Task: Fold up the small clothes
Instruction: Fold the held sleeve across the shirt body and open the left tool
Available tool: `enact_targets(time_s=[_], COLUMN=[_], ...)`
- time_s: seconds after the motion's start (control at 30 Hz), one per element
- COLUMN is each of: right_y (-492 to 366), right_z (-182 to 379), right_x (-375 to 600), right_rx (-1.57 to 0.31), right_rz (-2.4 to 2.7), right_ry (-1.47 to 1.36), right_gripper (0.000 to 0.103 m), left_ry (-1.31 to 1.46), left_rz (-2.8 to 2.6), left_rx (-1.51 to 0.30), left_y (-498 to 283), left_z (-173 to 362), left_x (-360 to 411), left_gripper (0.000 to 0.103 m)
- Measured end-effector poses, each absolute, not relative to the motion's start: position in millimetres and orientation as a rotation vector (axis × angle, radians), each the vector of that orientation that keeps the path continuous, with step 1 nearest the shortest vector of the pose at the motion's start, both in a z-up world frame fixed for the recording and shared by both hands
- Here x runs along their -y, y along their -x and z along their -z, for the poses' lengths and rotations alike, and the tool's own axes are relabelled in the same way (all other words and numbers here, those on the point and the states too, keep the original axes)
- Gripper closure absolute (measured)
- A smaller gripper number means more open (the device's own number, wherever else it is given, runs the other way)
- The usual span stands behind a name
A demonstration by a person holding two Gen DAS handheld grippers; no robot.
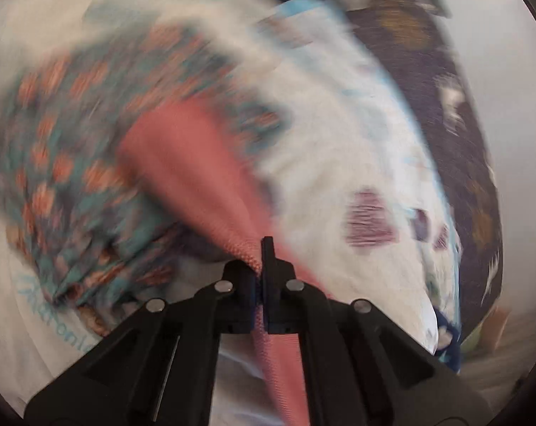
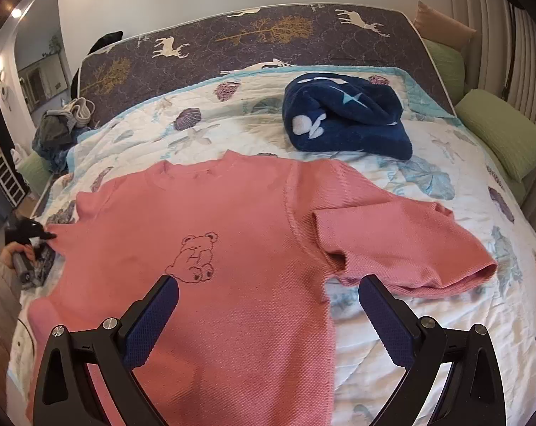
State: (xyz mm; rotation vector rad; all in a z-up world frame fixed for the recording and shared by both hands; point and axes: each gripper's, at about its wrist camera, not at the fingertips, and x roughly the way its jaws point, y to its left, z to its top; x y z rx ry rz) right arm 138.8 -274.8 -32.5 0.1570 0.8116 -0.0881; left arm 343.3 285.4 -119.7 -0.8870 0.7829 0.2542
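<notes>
garment: pink waffle-knit short-sleeved top with an outlined teddy bear on the chest [image 2: 211, 248], spread face up on the white quilted bedspread with shell and leaf prints [image 2: 427, 319], collar toward the headboard end.
left gripper [image 1: 262, 273]: clenched on a bunched fold of the pink knit; fabric runs between the fingers and fans out ahead. In the right wrist view this gripper [image 2: 37, 236] sits at the far-left edge of the top, at the sleeve, so it looks like it's holding that sleeve to pull it flat or fold it in.
right gripper [image 2: 268, 305]: released, jaws wide apart, hovering over the lower body of the top near its side hem; nothing between the blue pads [image 2: 154, 319]. Probably lining up for a hem or side grab.
right sleeve [image 2: 402, 245]: lies out flat to the side, not yet folded.
other items: rolled dark blue fleece blanket with white shapes [image 2: 346, 117] beyond the collar, apart from the top; green pillows [image 2: 505, 135] along the bed edge.
stage: judged early, no fold made yet.
hard to read: left wrist view heavily motion-blurred; an orange-and-teal patterned cloth [image 1: 62, 163] there can't be identified. Exact spot of the left pinch on the sleeve unclear. Bottom hem of the top is cut off behind the right gripper.
</notes>
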Motion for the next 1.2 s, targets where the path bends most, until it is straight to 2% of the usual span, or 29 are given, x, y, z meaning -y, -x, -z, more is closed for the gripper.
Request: enact_targets(time_s=[0.13,0.23,0.37,0.47,0.6,0.63,0.67,0.7,0.73,1.0,1.1,1.2], right_y=[-140,-144,-144,-142,-144,-145,-146,-148,-150,-172,-183,-196], right_z=[29,27,23,22,25,26,26,27,27,22,14,12], right_x=[280,282,280,280,285,286,286,284,282,243,213,183], right_rx=[-0.799,-0.797,-0.788,-0.792,-0.824,-0.828,-0.83,-0.832,-0.833,-0.827,-0.813,-0.838], right_rz=[0.103,0.102,0.072,0.07,0.041,0.037,0.036,0.037,0.033,-0.061,-0.131,-0.201], right_ry=[-0.166,-0.2,-0.256,-0.264,-0.293,-0.296,-0.296,-0.288,-0.281,-0.208,-0.131,-0.088], right_gripper=[0.0,0.0,0.0,0.0,0.0,0.0,0.0,0.0,0.0,0.001,0.01,0.028], left_ry=[0.571,0.27,-0.091,-0.182,-0.219,-0.227,-0.236,-0.24,-0.239,-0.03,0.101,0.162], left_rz=[-0.019,0.225,0.424,0.487,0.579,0.592,0.612,0.631,0.639,0.601,0.575,0.607], left_rx=[-0.672,-0.567,-0.521,-0.58,-0.693,-0.701,-0.7,-0.687,-0.672,-0.651,-0.684,-0.709], left_y=[-342,-312,-266,-252,-242,-235,-228,-219,-212,-192,-202,-212], left_z=[42,-11,-11,14,40,44,46,44,44,22,26,29], left_x=[-197,-90,23,55,62,61,62,61,59,3,-23,-20], left_gripper=[0.1,0.1,0.1,0.1,0.097,0.084,0.076,0.06,0.05,0.043,0.043,0.043])
